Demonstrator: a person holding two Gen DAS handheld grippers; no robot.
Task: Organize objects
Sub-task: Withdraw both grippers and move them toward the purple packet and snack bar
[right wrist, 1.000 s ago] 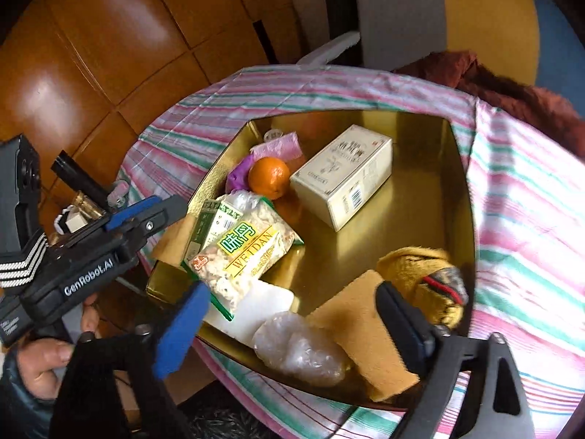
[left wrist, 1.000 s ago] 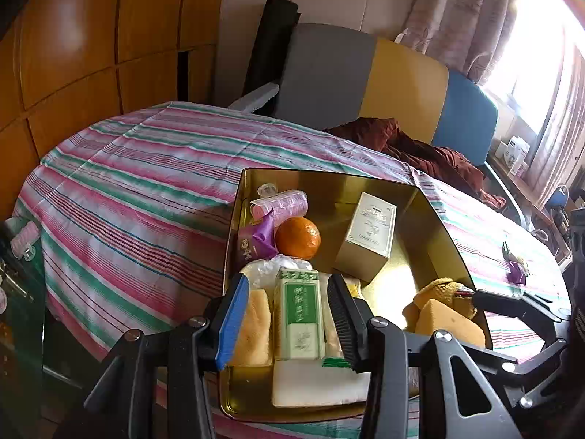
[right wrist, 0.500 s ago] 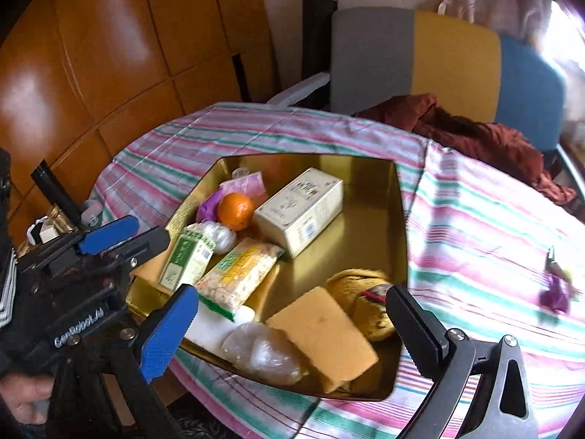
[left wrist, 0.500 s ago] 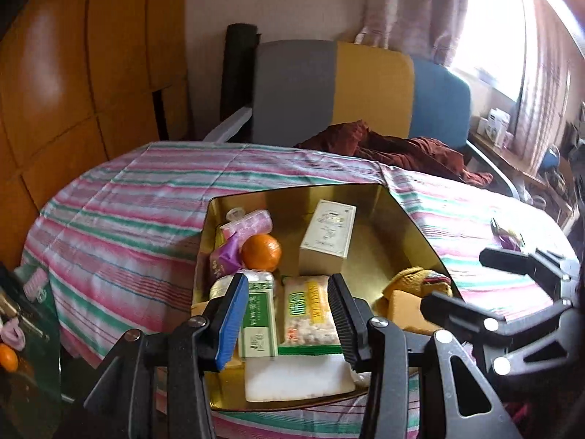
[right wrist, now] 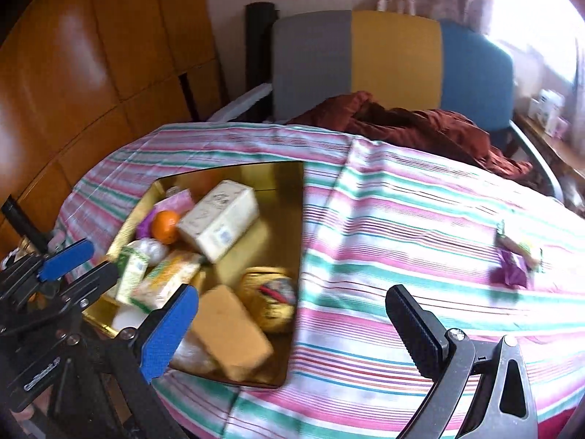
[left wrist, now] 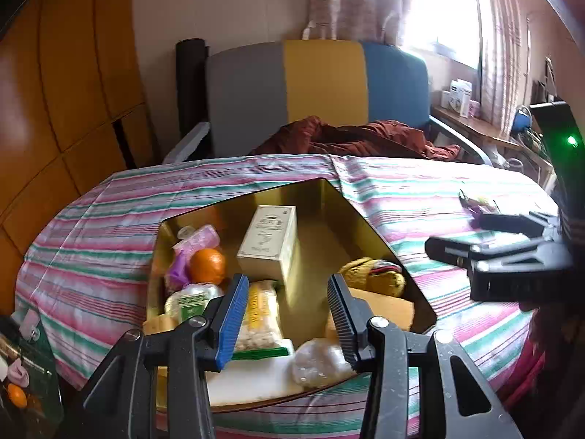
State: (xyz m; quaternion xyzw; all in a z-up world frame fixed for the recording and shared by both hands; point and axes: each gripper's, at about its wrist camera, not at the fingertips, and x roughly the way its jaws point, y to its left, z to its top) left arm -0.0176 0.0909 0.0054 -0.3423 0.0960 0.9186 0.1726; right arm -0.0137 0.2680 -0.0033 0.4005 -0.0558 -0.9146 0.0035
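Two hand-held grippers are seen poised above a round table (right wrist: 402,197) draped in a pink, green and white striped cloth. The left gripper (left wrist: 285,314) is held part-open, with nothing pinched between its blue and black pads; beyond its tips lies a gold tray (left wrist: 329,197) at the near edge of the table. The right gripper (right wrist: 289,329) is spread wide and empty, its jaws having just been opening, and is pictured over the tray's right rim and the bare cloth beside it.

Nearest in the tray, a clear plastic-wrapped lump (left wrist: 321,362) and a flat white block (left wrist: 252,380) are shown, with a snack packet (left wrist: 261,314) and a tan sponge (right wrist: 230,333) just behind. A yellow knitted item (left wrist: 373,274) is found against the right wall. Further back, a cream carton (left wrist: 270,241) is lying beside an orange (left wrist: 206,265), a purple wrapper and a pink packet (left wrist: 197,237).

A purple-and-yellow wrapper (right wrist: 515,259) is left alone on the cloth, well apart from the tray. Behind the table, a grey, yellow and blue chair (right wrist: 395,58) is draped with a dark red garment (right wrist: 413,124).
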